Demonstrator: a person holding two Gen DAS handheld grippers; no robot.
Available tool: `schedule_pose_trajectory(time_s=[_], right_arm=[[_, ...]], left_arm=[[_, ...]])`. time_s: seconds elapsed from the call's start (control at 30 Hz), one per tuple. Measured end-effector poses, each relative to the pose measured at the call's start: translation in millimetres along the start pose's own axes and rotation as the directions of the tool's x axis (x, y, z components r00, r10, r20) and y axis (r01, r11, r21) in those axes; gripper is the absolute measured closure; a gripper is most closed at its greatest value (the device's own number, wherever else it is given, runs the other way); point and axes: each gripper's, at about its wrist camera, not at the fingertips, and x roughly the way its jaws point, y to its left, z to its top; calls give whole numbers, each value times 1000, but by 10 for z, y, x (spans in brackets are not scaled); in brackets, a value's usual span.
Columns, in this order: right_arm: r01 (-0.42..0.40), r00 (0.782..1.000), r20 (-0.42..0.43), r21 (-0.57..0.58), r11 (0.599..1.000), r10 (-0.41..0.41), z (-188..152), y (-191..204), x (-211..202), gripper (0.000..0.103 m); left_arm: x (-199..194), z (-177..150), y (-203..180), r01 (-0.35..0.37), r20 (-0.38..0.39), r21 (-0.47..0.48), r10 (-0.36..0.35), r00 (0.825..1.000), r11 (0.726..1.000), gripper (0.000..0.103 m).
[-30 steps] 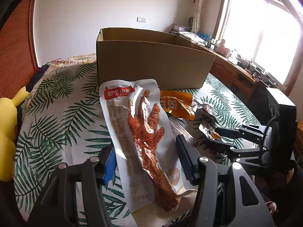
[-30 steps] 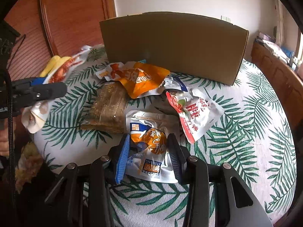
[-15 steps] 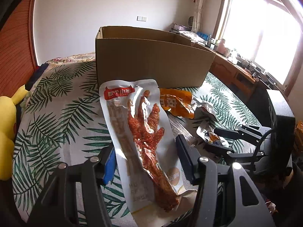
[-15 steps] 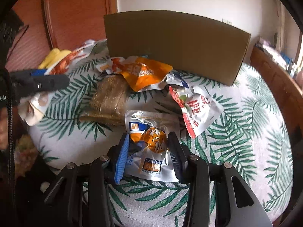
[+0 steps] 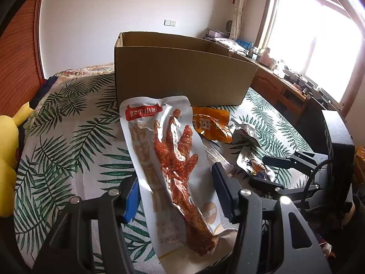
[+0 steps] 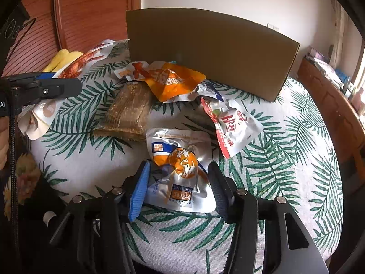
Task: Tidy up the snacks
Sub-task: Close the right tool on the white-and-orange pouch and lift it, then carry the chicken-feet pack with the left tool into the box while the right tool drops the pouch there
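Observation:
My left gripper [image 5: 176, 191] is shut on a long white pack of red chicken feet [image 5: 168, 159], held above the leaf-print table; the pack also shows in the right wrist view [image 6: 75, 66]. My right gripper [image 6: 179, 189] is shut on a silver pack with an orange and blue label [image 6: 180, 166], which lies on the table near its front edge. An open cardboard box [image 5: 178, 75] stands at the back of the table, also seen in the right wrist view [image 6: 205, 50]. The right gripper shows at the right of the left wrist view [image 5: 271, 169].
On the table lie an orange pack [image 6: 168, 80], a brown clear pack [image 6: 130, 111] and a red and white pack [image 6: 232, 125]. A yellow plush toy [image 5: 6, 150] sits at the left table edge. A wooden desk [image 5: 287, 86] with clutter stands under the window.
The left gripper with the chicken feet pack has lifted a little and the box appears lower. The right gripper stays closed on the silver pack and has shifted slightly.

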Motion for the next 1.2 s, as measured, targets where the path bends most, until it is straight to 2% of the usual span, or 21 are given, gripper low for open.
schedule_pose_trajectory(time_s=[0.1, 0.2, 0.33, 0.7, 0.97, 1.2], right_arm=[[-3, 1000, 1, -2, 1000, 3, -10, -4, -2, 49], [-24, 1000, -10, -17, 1000, 24, 8, 8, -30, 65], [-36, 999, -5, -12, 999, 36, -9, 10, -60, 65], [-66, 995, 77, 27, 997, 64, 127, -68, -302, 67], [-55, 989, 137, 7, 998, 54, 282, -116, -478, 67], [-54, 975, 214, -17, 998, 57, 463, -180, -719, 67]], left_arm=[[0, 1, 0, 1, 1, 0, -1, 1000, 1000, 47], [-6, 7, -11, 2, 3, 3, -2, 1000, 1000, 47], [-25, 12, -16, 5, 9, 2, -5, 1000, 1000, 47], [-67, 50, -56, 21, 22, 4, -21, 1000, 1000, 47], [-119, 238, -131, 45, 61, 17, -46, 997, 999, 47], [-131, 467, -231, 66, 83, 47, -70, 994, 997, 47]])
